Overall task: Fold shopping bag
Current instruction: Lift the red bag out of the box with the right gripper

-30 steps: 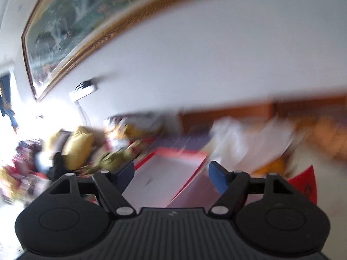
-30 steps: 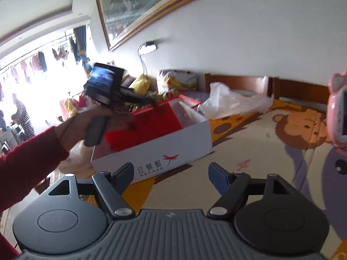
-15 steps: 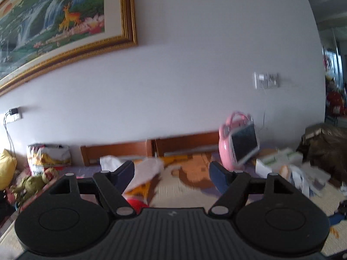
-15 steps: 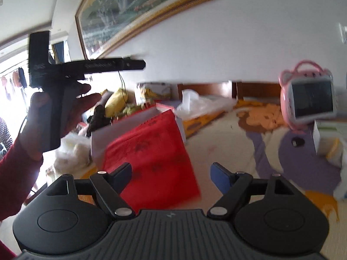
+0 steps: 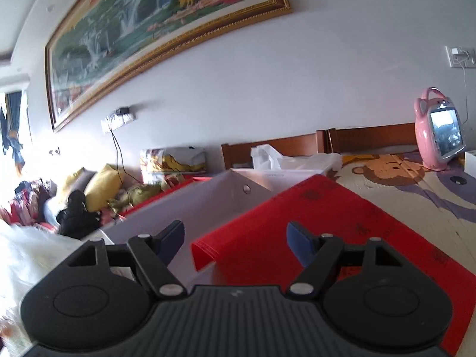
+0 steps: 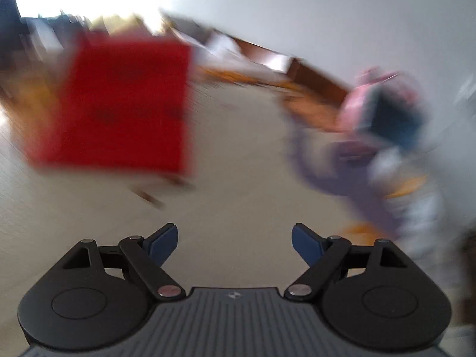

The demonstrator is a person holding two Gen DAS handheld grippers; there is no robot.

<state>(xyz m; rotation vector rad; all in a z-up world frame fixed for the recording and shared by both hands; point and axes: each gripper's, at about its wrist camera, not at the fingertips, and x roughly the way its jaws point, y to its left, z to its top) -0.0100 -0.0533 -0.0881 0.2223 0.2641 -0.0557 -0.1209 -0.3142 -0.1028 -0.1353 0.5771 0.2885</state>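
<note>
The setting is a lived-in room with a pale wall, a framed landscape painting (image 5: 154, 47) and a cartoon-printed play mat (image 5: 395, 178) as the working surface. The red shopping bag (image 5: 327, 232) lies flat on this mat, its near-left corner overlapping the rim of an open white box (image 5: 208, 205); a pink toy screen (image 5: 437, 136) stands at the far right, well apart.

Recommended procedure for the step in hand, judged to be the approach before the first fold: bring each tool to an opposite edge of the bag, pinch only the fabric (not the box rim), and draw the bag clear of the box before creasing it.

The left hand-held gripper (image 5: 235, 238) stands wide, empty, just above the bag's near corner. The right hand-held gripper (image 6: 235, 238) is opening (view heavily blurred), nothing between its jaws, with the bag (image 6: 119, 104) farther off to the left.
</note>
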